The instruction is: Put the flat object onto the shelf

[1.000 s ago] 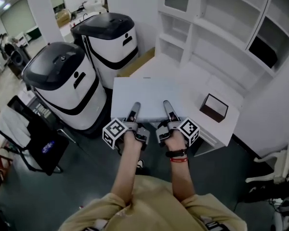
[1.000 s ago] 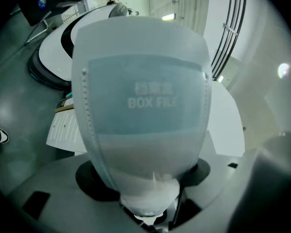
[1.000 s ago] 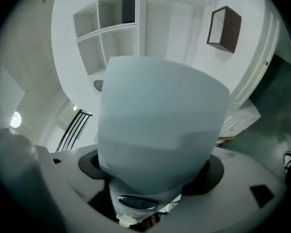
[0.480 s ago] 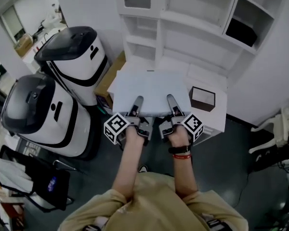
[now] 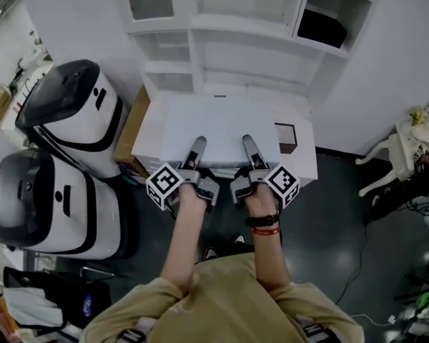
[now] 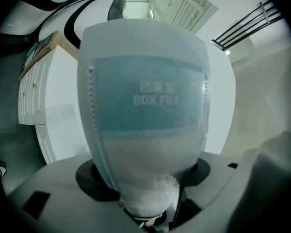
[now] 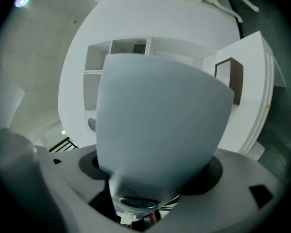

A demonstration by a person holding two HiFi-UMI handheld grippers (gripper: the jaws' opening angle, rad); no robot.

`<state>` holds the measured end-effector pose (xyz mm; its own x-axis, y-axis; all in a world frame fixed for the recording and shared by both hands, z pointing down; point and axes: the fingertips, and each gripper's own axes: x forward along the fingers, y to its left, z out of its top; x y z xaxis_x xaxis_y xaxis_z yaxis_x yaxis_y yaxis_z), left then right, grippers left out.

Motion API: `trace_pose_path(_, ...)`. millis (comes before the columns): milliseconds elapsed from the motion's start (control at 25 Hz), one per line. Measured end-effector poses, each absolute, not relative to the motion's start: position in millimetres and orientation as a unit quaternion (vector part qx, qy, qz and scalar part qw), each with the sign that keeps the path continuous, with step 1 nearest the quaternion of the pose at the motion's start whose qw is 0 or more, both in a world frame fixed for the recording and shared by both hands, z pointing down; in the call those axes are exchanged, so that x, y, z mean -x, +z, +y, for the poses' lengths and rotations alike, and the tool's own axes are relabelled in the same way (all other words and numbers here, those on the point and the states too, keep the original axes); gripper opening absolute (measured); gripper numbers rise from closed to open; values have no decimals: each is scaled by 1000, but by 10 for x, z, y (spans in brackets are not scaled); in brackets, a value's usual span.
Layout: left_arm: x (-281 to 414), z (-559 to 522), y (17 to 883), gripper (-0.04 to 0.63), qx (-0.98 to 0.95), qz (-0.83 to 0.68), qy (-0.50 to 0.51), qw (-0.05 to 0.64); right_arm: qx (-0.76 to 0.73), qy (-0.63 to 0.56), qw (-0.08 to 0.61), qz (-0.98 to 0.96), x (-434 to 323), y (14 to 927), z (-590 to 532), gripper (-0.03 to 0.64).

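The flat object is a pale grey box file (image 5: 222, 126), held level in front of me over the low white counter (image 5: 303, 164). My left gripper (image 5: 194, 151) and right gripper (image 5: 248, 151) are both shut on its near edge, side by side. In the left gripper view the file (image 6: 144, 106) fills the middle and shows a teal label. Seen from the right gripper view, its plain grey face (image 7: 160, 125) blocks most of the scene. The white shelf unit (image 5: 252, 43) stands straight ahead beyond the file.
A dark brown open box (image 5: 287, 137) sits on the counter just right of the file. A black box (image 5: 323, 27) fills an upper right shelf bay. Two white robots with black tops (image 5: 73, 113) (image 5: 30, 204) stand at the left, beside a cardboard panel (image 5: 129, 128).
The view has swung round so that the shelf unit now faces me squarely and the two robots have slid to the left. Both grippers still hold the file the same way.
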<state>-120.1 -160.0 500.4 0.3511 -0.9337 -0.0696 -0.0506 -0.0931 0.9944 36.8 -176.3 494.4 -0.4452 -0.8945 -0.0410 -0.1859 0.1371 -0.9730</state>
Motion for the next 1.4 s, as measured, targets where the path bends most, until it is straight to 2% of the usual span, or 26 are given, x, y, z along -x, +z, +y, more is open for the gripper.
trace_pose_path(800, 487, -3131, 4775, 316, -625, -384, -408, 544, 401, -511, 358, 670, -1088, 4670, -3227, 383)
trace_pose_path(1160, 570, -3381, 4618, 316, -605, -366, -429, 563, 403, -503, 369, 669, -985, 4483, -3484, 383)
trace_pose_path(1400, 697, -3488, 4535, 316, -617, -367, -398, 572, 418, -503, 384, 652, -879, 4402, -3530, 377)
